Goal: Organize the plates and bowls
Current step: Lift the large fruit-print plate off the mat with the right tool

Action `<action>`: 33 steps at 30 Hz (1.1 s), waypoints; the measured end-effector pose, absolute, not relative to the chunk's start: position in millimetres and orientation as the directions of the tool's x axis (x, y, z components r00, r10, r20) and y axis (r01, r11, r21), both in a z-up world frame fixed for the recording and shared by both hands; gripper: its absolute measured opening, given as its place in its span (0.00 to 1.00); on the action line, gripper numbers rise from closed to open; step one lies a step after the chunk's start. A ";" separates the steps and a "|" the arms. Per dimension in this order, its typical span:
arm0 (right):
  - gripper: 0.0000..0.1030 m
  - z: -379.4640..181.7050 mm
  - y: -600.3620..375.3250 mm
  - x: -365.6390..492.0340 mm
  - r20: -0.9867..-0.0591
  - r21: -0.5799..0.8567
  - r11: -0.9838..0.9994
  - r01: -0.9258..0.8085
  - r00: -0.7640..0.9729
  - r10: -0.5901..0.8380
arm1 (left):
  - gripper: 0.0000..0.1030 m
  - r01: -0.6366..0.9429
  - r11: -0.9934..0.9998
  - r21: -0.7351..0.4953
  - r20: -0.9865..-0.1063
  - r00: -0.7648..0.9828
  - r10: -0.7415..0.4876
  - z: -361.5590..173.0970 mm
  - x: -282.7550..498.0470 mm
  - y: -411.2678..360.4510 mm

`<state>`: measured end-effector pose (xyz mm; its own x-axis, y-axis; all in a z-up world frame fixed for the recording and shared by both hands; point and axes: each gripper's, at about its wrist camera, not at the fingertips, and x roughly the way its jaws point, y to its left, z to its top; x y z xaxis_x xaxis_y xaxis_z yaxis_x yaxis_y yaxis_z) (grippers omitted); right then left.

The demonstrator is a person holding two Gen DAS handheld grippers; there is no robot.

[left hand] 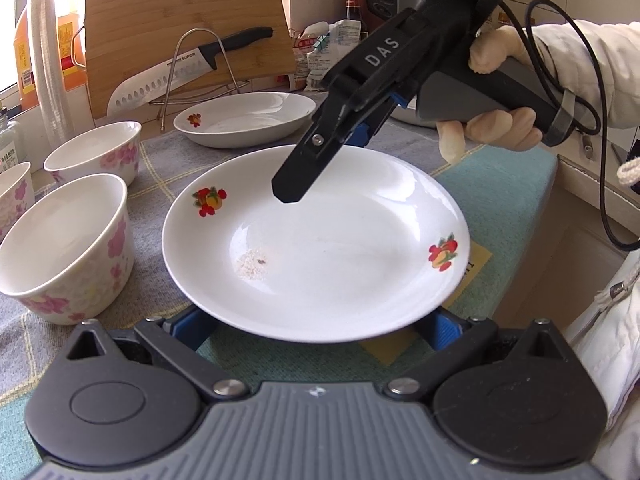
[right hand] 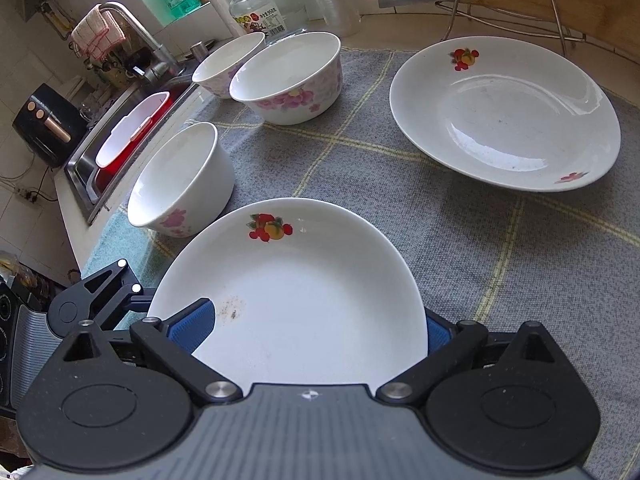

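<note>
plates x2 (right hand: pixel 296 304) (right hand: pixel 508 116) | bowls x3 (right hand: pixel 184 184) | R tool (right hand: pixel 316 332) grips near plate | L tool (left hand: pixel 316 328) cannot tell

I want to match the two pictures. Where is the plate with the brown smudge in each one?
Left wrist: the white fruit-print plate with the brown smudge fills the centre.
Right wrist: same plate, bottom centre.
Shared landmark: the second white fruit-print plate on the grey checked cloth.

bowls (right hand: pixel 288 80) crowd left — cloth (right hand: pixel 520 260) open right
</note>
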<state>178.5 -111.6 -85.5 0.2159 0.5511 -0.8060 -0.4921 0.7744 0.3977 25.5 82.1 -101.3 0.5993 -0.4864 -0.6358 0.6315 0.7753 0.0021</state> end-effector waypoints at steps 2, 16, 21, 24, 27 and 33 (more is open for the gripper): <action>0.99 -85.2 -112.0 179.0 -0.807 0.399 0.774 -0.491 0.212 0.551 | 1.00 0.633 0.774 0.001 -0.635 0.599 -0.488 -101.3 25.6 82.5; 0.97 -83.3 -113.7 179.8 -0.816 0.395 0.777 -0.491 0.200 0.542 | 1.00 0.633 0.774 0.001 -0.643 0.594 -0.484 -101.3 26.8 81.7; 0.97 -83.0 -112.6 178.9 -0.818 0.390 0.779 -0.490 0.204 0.538 | 1.00 0.632 0.775 0.001 -0.652 0.588 -0.478 -100.4 29.0 79.5; 0.97 -82.5 -112.6 178.1 -0.819 0.388 0.779 -0.493 0.203 0.537 | 1.00 0.629 0.777 0.002 -0.659 0.586 -0.472 -99.6 30.4 77.7; 0.97 -81.6 -113.1 177.2 -0.817 0.392 0.776 -0.494 0.201 0.541 | 1.00 0.623 0.782 0.002 -0.666 0.584 -0.464 -98.6 31.6 75.9; 0.97 -80.5 -113.9 174.8 -0.815 0.397 0.770 -0.499 0.195 0.546 | 0.99 0.611 0.792 0.005 -0.678 0.584 -0.447 -96.0 30.7 71.7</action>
